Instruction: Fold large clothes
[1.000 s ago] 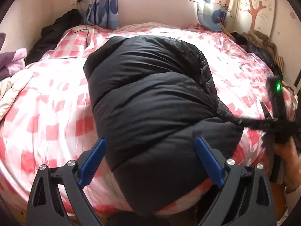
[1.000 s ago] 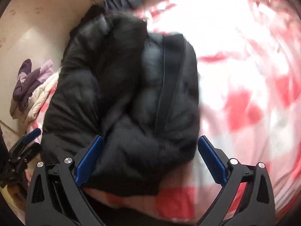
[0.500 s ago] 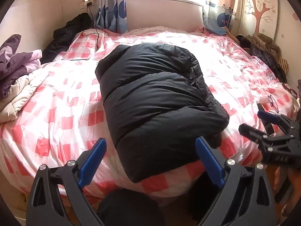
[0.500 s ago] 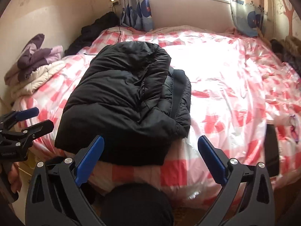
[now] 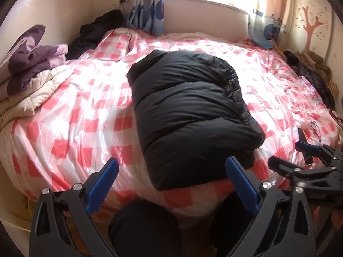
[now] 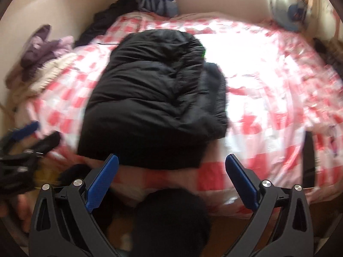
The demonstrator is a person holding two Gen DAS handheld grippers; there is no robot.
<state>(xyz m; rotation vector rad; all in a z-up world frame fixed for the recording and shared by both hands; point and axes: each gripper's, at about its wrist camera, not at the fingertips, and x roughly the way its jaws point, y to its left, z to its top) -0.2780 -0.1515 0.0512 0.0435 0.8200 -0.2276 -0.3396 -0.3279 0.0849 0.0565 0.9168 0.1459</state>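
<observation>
A black puffy down jacket (image 5: 188, 115) lies folded into a long bundle on the pink-and-white checked bed (image 5: 85, 107), its near end at the bed's front edge. The same jacket (image 6: 154, 98) fills the middle of the blurred right wrist view. My left gripper (image 5: 171, 171) hangs open off the bed's front edge, short of the jacket, with nothing between its blue pads. My right gripper (image 6: 171, 167) is open too, just before the jacket's near end. Each gripper also shows from the side in the other's view: the right gripper (image 5: 287, 157) and the left gripper (image 6: 40, 133).
Folded purple and cream bedding (image 5: 32, 75) is stacked at the bed's left edge. Dark clothes (image 5: 96, 30) lie at the far left corner and more clothes (image 5: 310, 70) along the right side. A phone (image 5: 304, 145) and glasses (image 5: 316, 128) rest near the right front corner.
Both grippers have drawn back from the jacket toward the foot of the bed. The jacket, close under them a second ago, now lies farther off, folded and untouched.
</observation>
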